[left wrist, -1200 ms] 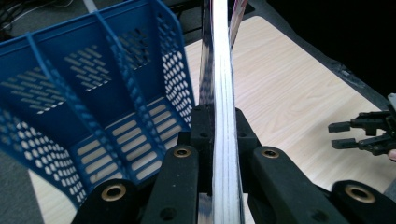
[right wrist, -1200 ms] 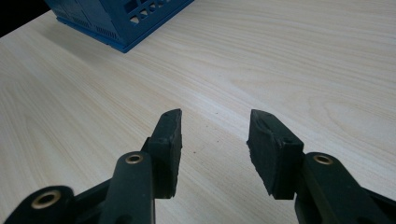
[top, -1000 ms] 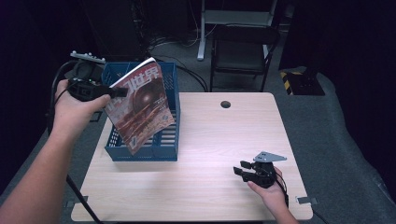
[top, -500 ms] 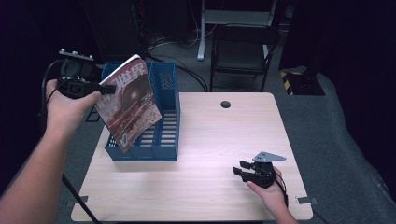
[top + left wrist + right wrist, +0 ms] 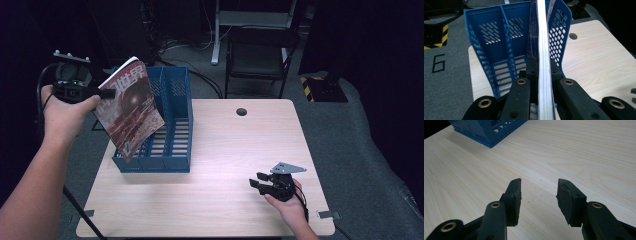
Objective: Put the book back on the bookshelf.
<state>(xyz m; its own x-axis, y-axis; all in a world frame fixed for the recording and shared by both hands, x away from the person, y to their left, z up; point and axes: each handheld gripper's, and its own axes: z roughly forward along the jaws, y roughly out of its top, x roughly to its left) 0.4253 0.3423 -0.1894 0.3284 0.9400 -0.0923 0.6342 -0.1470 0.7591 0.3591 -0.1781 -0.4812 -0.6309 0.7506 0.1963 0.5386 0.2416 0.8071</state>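
Observation:
A magazine (image 5: 128, 110) with a reddish cover hangs tilted in the air over the left side of a blue file rack (image 5: 172, 125). My left gripper (image 5: 107, 93) is shut on the magazine's upper left edge. In the left gripper view the magazine (image 5: 544, 50) runs edge-on between the jaws, toward the rack's (image 5: 491, 45) slots. My right gripper (image 5: 258, 182) rests low at the table's front right, open, with nothing between its fingers (image 5: 539, 192).
The rack stands on the left half of a light wooden table (image 5: 240, 150) that has a round cable hole (image 5: 241, 111) at the back. A black chair (image 5: 260, 55) stands behind the table. The rack's corner (image 5: 489, 132) lies far ahead of the right gripper.
My left gripper has carried the magazine up and to the left, away from the rack's middle. The right gripper has stayed where it was.

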